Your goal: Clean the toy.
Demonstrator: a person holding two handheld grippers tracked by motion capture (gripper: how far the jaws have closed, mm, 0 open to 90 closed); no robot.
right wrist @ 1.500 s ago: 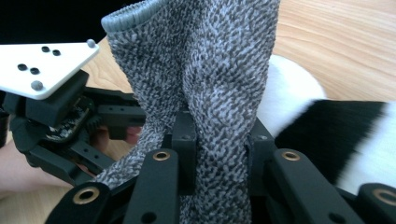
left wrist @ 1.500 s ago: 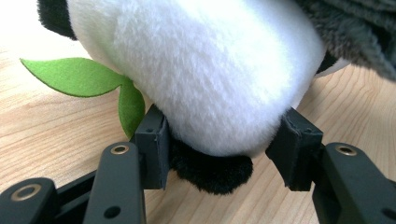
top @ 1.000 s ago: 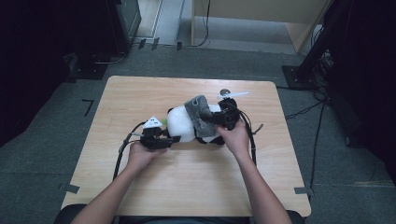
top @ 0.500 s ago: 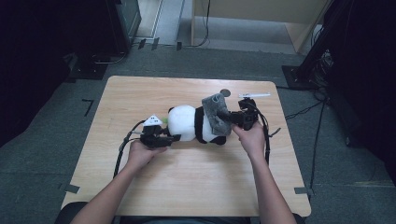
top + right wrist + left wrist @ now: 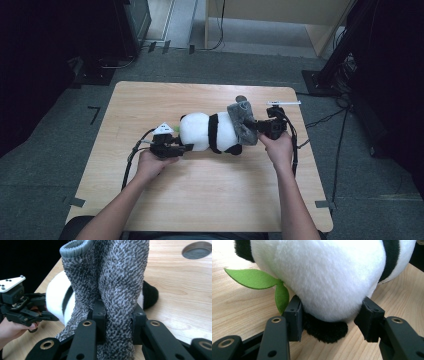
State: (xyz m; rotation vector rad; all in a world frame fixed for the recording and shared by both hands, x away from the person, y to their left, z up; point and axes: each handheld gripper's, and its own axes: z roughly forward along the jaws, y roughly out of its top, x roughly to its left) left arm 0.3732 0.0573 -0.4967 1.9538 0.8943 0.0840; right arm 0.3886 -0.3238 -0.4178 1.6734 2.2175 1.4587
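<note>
- Pulling a grey knitted sock (image 5: 243,122) at one end of a plush panda (image 5: 207,132) is the work I have in hand; I judge it partly done, since the sock sits bunched at that end beside the black band, with most of the white body bare.
- My left gripper (image 5: 329,315) clamps the panda's other end, its pads pressed into white plush on both sides with a black tuft between them, pinning the toy near the middle of the wooden table (image 5: 210,200).
- My right gripper (image 5: 117,315) stands narrow, nipping a thick fold of the sock; the ribbed cuff gapes open above the jaws.
- What I judge is left: working the sock into place along the body, or off it; which way I cannot tell.
- The sock is a speckled grey-and-black knit, stretchy and slack, with a smooth cuff.
- The panda is soft, short-piled and rounded, lying on its side; two green felt leaves (image 5: 259,282) stick out flat.
- The table is pale wood grain with a round grommet hole (image 5: 197,250).
</note>
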